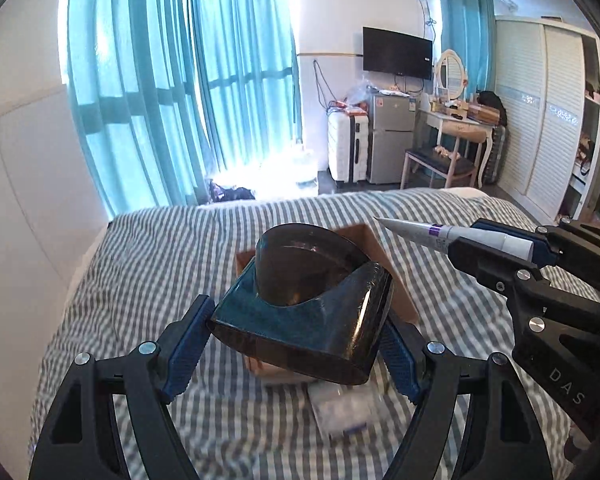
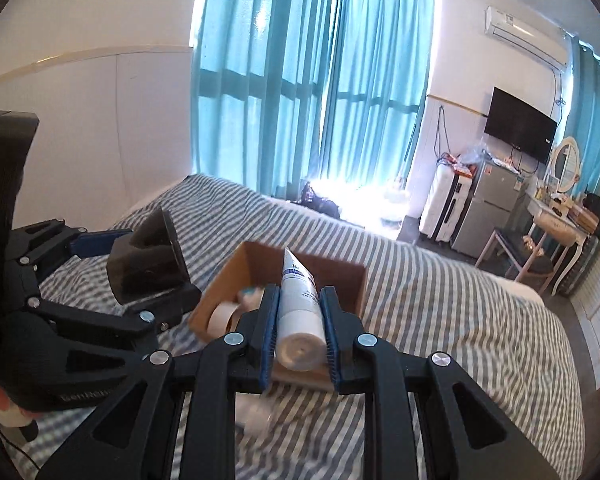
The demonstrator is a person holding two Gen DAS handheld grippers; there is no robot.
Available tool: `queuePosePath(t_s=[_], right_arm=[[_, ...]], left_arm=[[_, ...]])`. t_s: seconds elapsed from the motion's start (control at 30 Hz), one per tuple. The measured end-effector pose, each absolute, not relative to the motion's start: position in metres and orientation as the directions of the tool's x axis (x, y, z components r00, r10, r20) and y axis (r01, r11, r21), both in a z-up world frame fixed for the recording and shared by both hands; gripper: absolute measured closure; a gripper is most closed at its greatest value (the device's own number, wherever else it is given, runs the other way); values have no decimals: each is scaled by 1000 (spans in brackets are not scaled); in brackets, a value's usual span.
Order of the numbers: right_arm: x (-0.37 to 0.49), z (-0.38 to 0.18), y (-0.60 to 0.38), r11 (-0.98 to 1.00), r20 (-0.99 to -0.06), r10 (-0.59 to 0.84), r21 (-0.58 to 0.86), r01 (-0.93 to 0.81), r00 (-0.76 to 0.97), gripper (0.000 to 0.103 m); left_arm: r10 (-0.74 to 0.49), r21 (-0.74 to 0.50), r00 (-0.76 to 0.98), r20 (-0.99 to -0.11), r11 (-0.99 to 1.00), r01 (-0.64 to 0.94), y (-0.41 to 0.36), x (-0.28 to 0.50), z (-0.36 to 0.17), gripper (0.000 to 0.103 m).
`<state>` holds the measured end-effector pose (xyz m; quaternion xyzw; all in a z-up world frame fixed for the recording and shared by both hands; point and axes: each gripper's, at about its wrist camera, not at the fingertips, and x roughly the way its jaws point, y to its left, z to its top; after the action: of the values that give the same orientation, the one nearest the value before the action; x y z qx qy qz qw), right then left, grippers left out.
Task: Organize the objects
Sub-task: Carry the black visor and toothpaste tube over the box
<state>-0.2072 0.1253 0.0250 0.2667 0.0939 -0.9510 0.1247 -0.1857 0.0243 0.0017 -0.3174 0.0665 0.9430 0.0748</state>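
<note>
1. The left gripper [image 1: 296,344] has its jaws closed on a dark, smoky translucent plastic holder [image 1: 304,300]: glossy, with a flat angular base and a rounded cup-shaped top. The ribbed blue pads [image 1: 186,354] press its two sides.
2. The right gripper [image 2: 300,330] has its jaws clamped on a white tube [image 2: 300,304]. The tube is smooth and cylindrical at the cap end, tapering to a flat crimped tail; blue print runs along it, too small to read. In the left wrist view a purple band shows on it.
3. The tube is held over the cardboard box [image 2: 342,278], tail pointing forward, cap toward the camera.
4. The box is plain brown, open-topped, and sits on the bed [image 2: 440,304]. In the left wrist view the holder hides most of it.
5. Inside the box lie a roll of beige tape [image 2: 222,316] and something with a teal patch, both partly covered by the right gripper's fingers.
6. Beneath the jaws, blurred pale items rest on the bed: a clear packet [image 1: 346,410] under the holder and a white bottle-like thing [image 2: 254,414] under the tube. I cannot tell what they are.
7. The bed cover is soft grey-and-white striped fabric, slightly rumpled.
</note>
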Motion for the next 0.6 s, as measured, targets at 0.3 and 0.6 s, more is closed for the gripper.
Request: queuePosePath(t_s=[0.3, 0.6], right_arm=[[-300, 19, 130, -962, -557, -186, -64, 265, -810, 83], [-368, -49, 142, -967, -643, -206, 16, 256, -738, 83]], left_arm=[[53, 109, -777, -627, -982, -155, 29, -261, -8, 23], [56, 86, -698, -714, -982, -166, 28, -322, -76, 23]])
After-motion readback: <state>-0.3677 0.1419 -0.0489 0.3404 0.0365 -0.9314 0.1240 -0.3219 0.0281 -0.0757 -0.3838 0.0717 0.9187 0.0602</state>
